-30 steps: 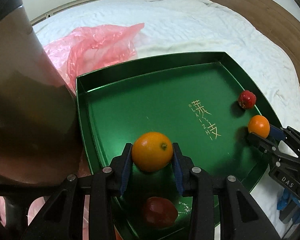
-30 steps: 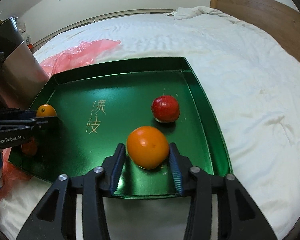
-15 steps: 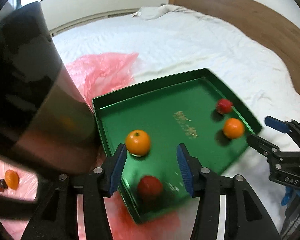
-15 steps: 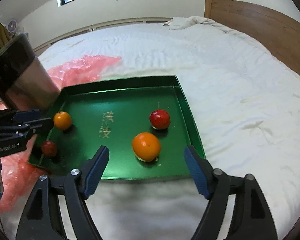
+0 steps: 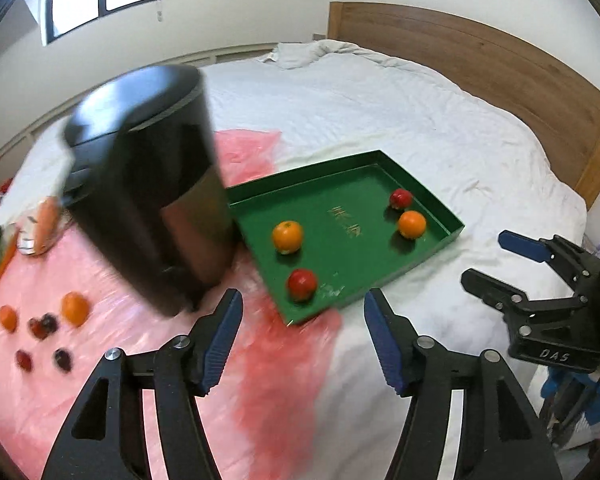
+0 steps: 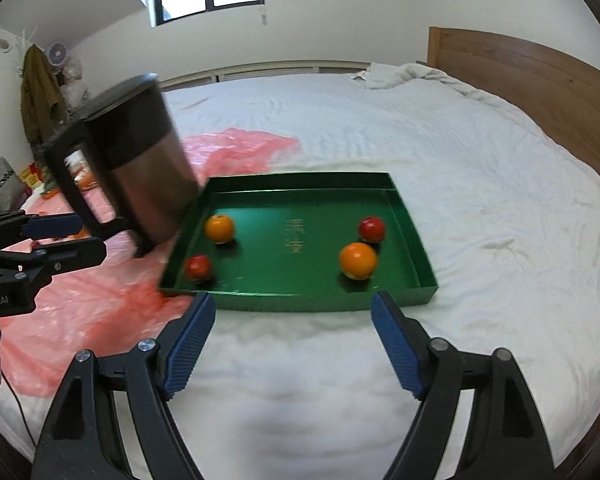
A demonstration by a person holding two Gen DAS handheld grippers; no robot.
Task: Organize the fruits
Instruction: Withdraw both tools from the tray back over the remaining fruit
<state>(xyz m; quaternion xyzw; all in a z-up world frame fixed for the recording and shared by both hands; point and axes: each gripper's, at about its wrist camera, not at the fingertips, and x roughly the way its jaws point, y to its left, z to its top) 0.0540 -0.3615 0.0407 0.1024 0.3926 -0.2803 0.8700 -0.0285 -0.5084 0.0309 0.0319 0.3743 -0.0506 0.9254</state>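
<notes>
The bed [image 5: 380,112] holds a green tray [image 5: 448,236] with four fruits in it. More fruit [image 5: 74,309] lies on the pink sheet [image 5: 140,360], left of the tray and nearest the left claw [image 5: 302,336], which is opening with nothing in it. The right claw [image 6: 292,344] is wide open and empty.

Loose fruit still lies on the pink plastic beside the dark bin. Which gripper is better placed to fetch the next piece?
Probably the left gripper: its jaws, opening and empty, sit nearer the oranges on the pink plastic. The right gripper, open, faces the green tray.
</notes>
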